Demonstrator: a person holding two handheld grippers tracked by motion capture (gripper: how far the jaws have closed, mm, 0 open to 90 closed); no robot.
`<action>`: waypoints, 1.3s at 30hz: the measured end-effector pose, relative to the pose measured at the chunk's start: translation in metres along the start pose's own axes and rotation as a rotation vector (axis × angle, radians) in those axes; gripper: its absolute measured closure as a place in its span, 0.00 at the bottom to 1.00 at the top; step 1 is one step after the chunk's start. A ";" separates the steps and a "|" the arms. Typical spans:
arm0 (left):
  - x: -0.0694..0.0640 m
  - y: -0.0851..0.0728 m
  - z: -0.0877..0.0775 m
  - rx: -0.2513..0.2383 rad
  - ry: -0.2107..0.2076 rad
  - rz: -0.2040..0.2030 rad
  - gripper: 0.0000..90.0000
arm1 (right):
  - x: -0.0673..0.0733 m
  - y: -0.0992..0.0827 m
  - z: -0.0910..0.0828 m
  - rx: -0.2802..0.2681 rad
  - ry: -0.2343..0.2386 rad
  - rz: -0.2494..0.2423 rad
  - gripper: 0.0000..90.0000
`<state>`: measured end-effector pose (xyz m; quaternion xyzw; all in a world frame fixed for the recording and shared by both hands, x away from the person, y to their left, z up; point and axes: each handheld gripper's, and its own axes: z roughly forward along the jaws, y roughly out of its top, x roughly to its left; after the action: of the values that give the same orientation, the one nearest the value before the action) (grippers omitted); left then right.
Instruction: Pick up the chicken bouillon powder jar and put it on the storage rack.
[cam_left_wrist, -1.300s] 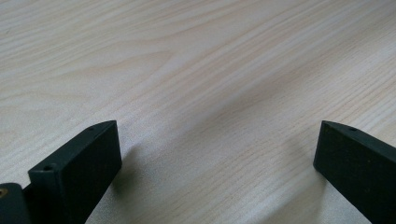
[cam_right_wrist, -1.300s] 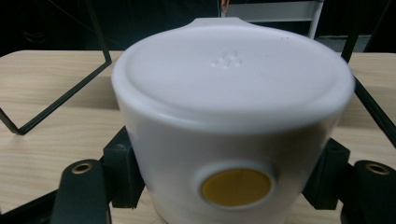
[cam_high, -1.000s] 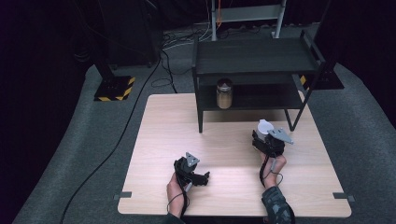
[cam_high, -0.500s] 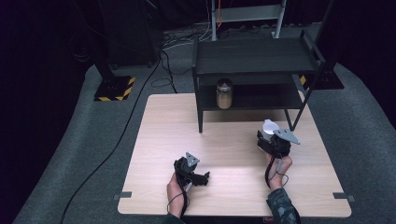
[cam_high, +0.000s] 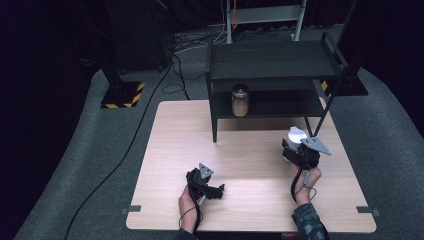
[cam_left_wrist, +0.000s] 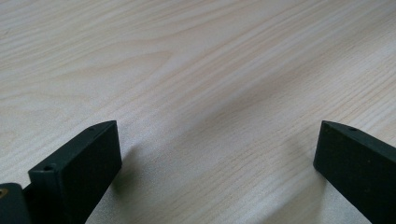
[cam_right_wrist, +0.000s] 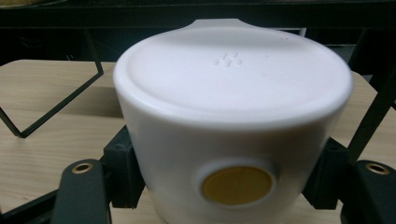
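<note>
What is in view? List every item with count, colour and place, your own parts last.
White container: one, white with a yellow round spot, between the right gripper's jaws.
Jar: one, brownish with a metal lid, on the rack's lower shelf.
Shelf rack: one, black, at the table's far edge.
Table: one, light wood.
Cable: one, black, on the grey floor at left.
Striped base: one, black and yellow, floor at far left.
Left gripper: one, black, open over bare table.
Right gripper: one, black, shut on the white container.
</note>
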<state>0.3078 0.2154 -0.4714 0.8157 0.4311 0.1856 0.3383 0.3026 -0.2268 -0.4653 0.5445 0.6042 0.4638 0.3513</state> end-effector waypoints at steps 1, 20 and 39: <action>0.000 0.000 0.000 0.000 0.000 0.000 0.00 | 0.000 0.001 -0.001 0.000 -0.001 0.000 0.33; 0.000 0.000 0.000 -0.001 0.000 0.002 0.00 | -0.015 0.017 -0.011 -0.012 -0.001 0.005 0.32; 0.000 0.000 0.000 -0.001 0.001 0.004 0.00 | -0.023 0.037 -0.021 -0.034 0.001 -0.013 0.32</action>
<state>0.3076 0.2153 -0.4715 0.8163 0.4294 0.1867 0.3382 0.2993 -0.2544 -0.4259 0.5342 0.6000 0.4721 0.3630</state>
